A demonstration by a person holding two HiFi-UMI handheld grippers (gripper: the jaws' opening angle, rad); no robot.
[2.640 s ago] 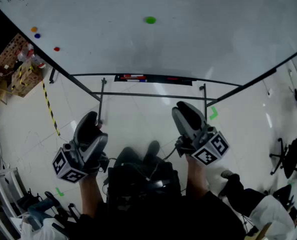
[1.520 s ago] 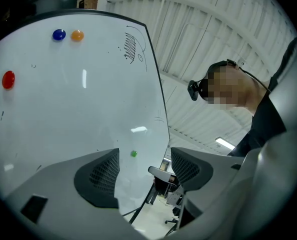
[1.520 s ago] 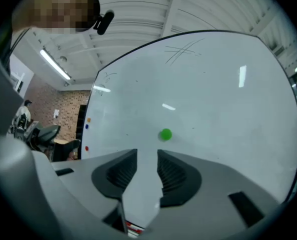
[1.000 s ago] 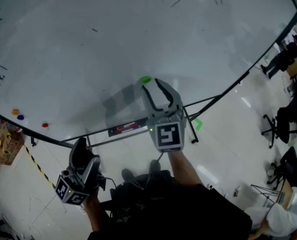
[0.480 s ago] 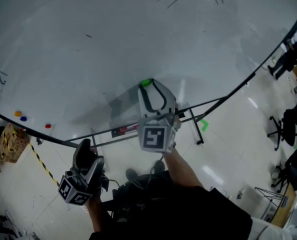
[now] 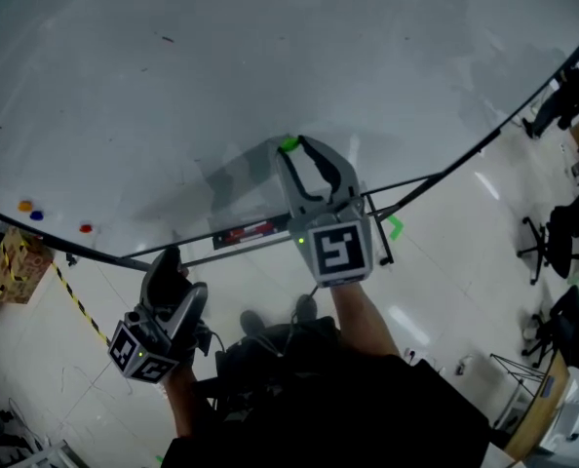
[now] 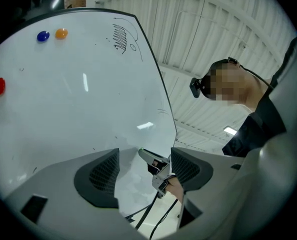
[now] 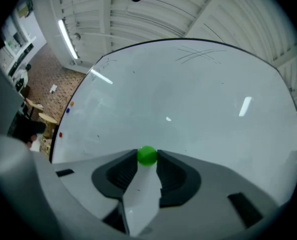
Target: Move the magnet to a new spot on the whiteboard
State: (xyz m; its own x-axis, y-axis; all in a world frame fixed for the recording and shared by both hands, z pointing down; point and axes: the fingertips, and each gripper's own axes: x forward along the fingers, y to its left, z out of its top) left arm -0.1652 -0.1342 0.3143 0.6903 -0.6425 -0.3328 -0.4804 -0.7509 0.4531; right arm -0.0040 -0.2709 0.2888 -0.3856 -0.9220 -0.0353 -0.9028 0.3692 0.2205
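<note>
A green magnet [image 6: 289, 144] [image 8: 147, 155] sticks low on the whiteboard [image 6: 270, 57] [image 8: 188, 99]. My right gripper [image 6: 293, 148] [image 8: 147, 160] is raised against the board with the magnet between its fingertips. Its jaws are closing and both pads touch the magnet's sides. My left gripper [image 6: 170, 259] [image 7: 141, 159] hangs low at the left, below the board's edge. It is open with nothing between its jaws, and it faces the board [image 7: 63, 109] from the side.
Orange [image 6: 24, 205], blue [image 6: 37, 215] and red [image 6: 85, 228] magnets sit at the board's lower left. A marker tray [image 6: 246, 232] runs under the board on its metal stand. Office chairs [image 6: 562, 232] stand at the right, and a cardboard box [image 6: 12, 261] at the left.
My right gripper rose from waist height to the board and came around the green magnet, and its jaws have narrowed onto it. The left gripper stayed low.
</note>
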